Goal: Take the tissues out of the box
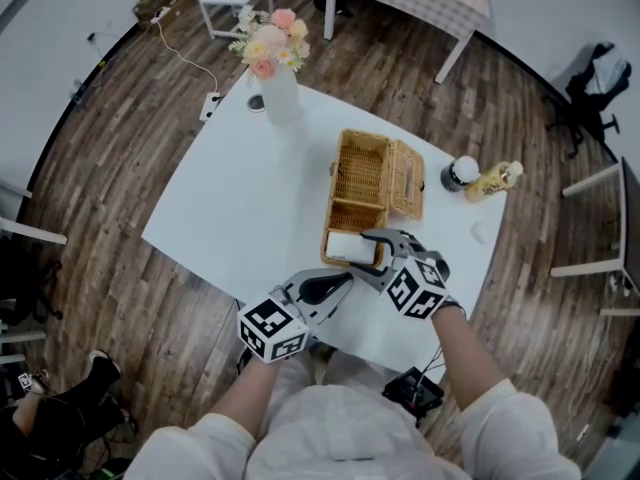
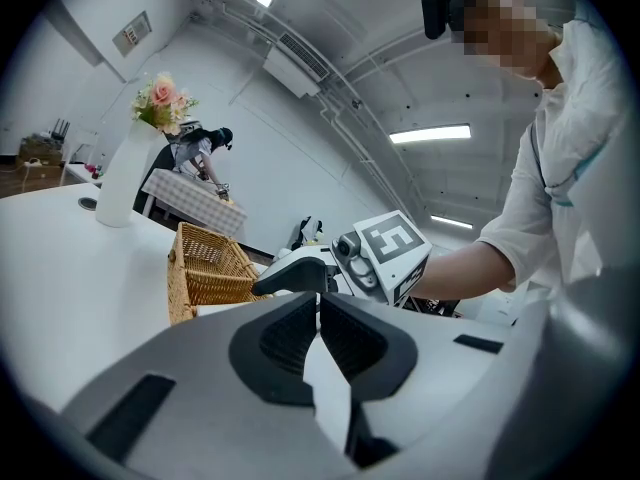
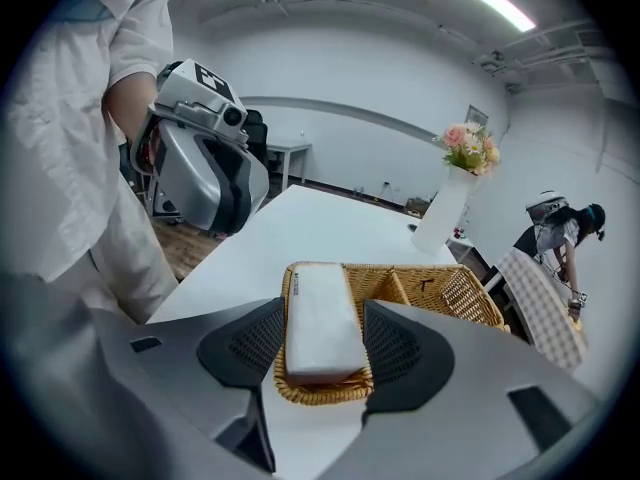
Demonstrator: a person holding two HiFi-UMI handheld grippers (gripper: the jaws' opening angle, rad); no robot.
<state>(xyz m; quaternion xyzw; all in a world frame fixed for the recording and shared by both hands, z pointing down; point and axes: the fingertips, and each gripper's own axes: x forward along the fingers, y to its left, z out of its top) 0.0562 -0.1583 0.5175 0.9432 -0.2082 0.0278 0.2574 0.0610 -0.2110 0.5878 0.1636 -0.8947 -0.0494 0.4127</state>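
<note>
The white table [image 1: 230,218] carried everything. The wicker basket [image 1: 362,138] stood toward its near right part, its long side running away from the person. That put the near end within easy reach of both arms. The basket's hinged lid [image 1: 407,178] lay folded open against its right side, so the compartments were open from above.

Beyond the basket, toward the table's far left corner, stood a white vase of flowers [image 1: 280,93], well apart from the work. To the right of the basket, past the lid, lay a yellow bottle [image 1: 492,182] with a dark-lidded jar [image 1: 461,173] just beside it. Neither seemed to have any part in the job.

The right gripper [image 3: 325,308] was at the basket's near end, pointed along its length with its jaws spread wide. The tissue pack [image 3: 320,348] lay between them, but the pads did not appear to press on it. Lining the jaws up with the pack's long sides looked like preparation for closing across its narrow width.

The left gripper [image 2: 319,303] was held just off the basket's near left corner, above the table. Its jaws were closed together on nothing. It was probably waiting there, out of the other's way.

The tissue pack, white and oblong, lay flat in the basket's nearest compartment and filled most of it. It had not yet been lifted out.
</note>
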